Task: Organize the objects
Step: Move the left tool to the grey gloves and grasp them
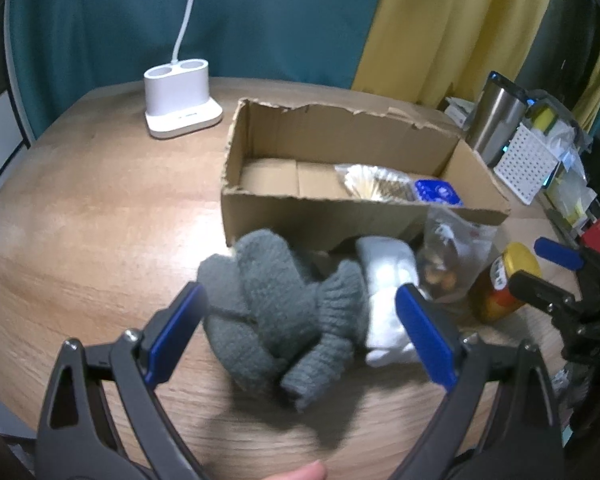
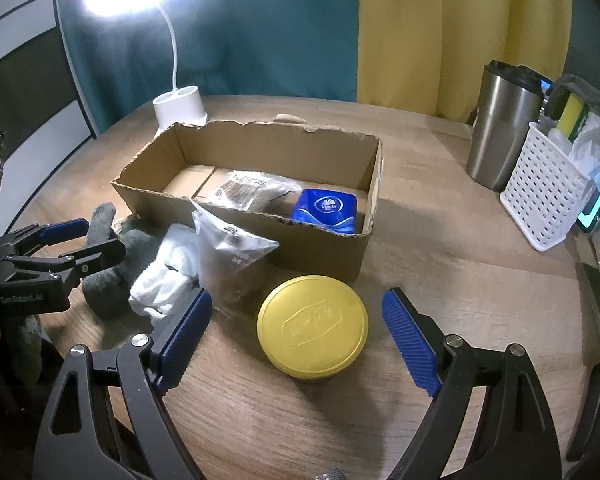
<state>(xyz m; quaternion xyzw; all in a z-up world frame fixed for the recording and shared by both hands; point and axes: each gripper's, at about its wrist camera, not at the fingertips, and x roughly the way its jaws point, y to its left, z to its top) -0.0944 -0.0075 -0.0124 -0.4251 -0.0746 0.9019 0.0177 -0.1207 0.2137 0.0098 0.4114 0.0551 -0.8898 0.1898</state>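
Left gripper (image 1: 300,312) spread wide, fingers either side of the grey knitted gloves (image 1: 276,304), not pinching. Right gripper (image 2: 296,336) also spread, round yellow-lidded jar (image 2: 313,326) between its fingers, untouched. Torn brown cardboard box (image 2: 320,252) just ahead; white cloth bundle (image 2: 164,276) front-left of it.

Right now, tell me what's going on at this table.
A person is tidying loose items into an open cardboard box, a gripper in each hand. The left gripper is open around a grey knitted bundle lying in front of the box. The right gripper is open around a yellow-lidded jar, not yet gripping it. A blue tissue pack and a clear packet are already in the box; a white cloth and a clear bag wait outside.
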